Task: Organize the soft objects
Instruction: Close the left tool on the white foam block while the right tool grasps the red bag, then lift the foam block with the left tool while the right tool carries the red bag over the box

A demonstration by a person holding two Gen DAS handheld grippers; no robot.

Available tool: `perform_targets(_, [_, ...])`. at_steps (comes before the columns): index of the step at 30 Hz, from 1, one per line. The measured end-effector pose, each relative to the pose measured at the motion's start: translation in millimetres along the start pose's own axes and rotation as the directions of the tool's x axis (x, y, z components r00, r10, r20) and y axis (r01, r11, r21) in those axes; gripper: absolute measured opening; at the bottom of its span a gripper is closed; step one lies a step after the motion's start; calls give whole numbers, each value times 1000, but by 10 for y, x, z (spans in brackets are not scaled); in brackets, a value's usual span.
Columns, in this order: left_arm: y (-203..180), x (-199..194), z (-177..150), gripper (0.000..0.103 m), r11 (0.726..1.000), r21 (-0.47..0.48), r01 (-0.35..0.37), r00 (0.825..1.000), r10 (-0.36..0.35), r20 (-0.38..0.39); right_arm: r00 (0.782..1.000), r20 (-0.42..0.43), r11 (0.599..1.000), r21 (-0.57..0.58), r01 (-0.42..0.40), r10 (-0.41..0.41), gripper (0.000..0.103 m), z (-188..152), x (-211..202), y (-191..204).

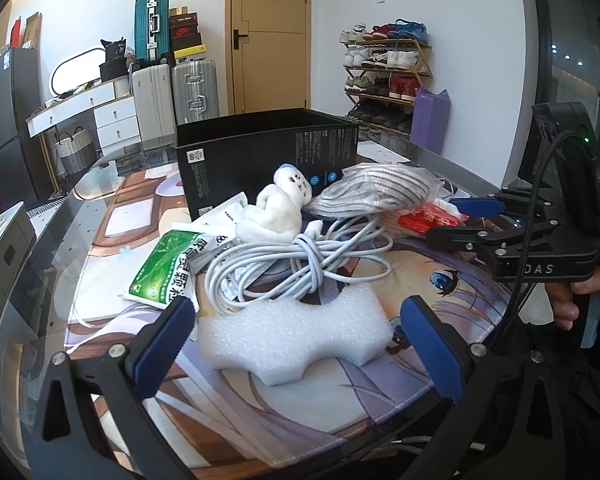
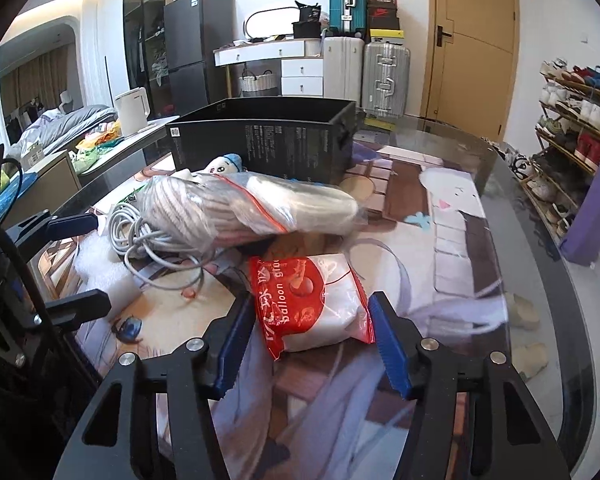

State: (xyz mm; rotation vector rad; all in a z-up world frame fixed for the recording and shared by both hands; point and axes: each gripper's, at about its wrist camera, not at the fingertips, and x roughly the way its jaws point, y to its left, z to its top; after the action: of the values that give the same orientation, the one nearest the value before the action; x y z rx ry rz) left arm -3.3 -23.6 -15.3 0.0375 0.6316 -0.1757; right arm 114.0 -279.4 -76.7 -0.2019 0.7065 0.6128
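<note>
Glass counter (image 1: pixel 60 240) with printed mat: left tool (image 1: pixel 296 344) spread wide around foam block (image 1: pixel 296 340); right tool (image 2: pixel 310 344) apart, straddling balloon packet (image 2: pixel 320 304).

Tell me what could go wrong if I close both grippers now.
The left gripper brackets the white foam block, whose far edge meets the coiled white cable; lifting may drag loops along. The right gripper straddles the red-and-white balloon packet; its slick, puffy film could squirt out or burst. The bagged striped cloth lies just beyond and may get nudged.
</note>
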Motion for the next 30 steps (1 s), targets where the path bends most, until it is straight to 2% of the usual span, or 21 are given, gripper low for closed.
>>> perform_targets(11, [-18,119,-37,101,1000,12,-13,999,14,-46,1000,14,1000,3,1,-1,60,-70,-53,-23])
perform_targets(12, [-17,110,-38,98,1000,11,-9,999,10,-43,1000,16,1000,3,0,0,60,-71,-56,-21])
perform_targets(13, [-15,100,-37,92,1000,11,-4,999,4,-37,1000,16,1000,3,-1,1,60,-72,-52,-20])
perform_targets(30, [112,-50,25,91,999,-39,12,999,-11,44,999,36,1000,-6,8,-8,59,-102,-191,-30])
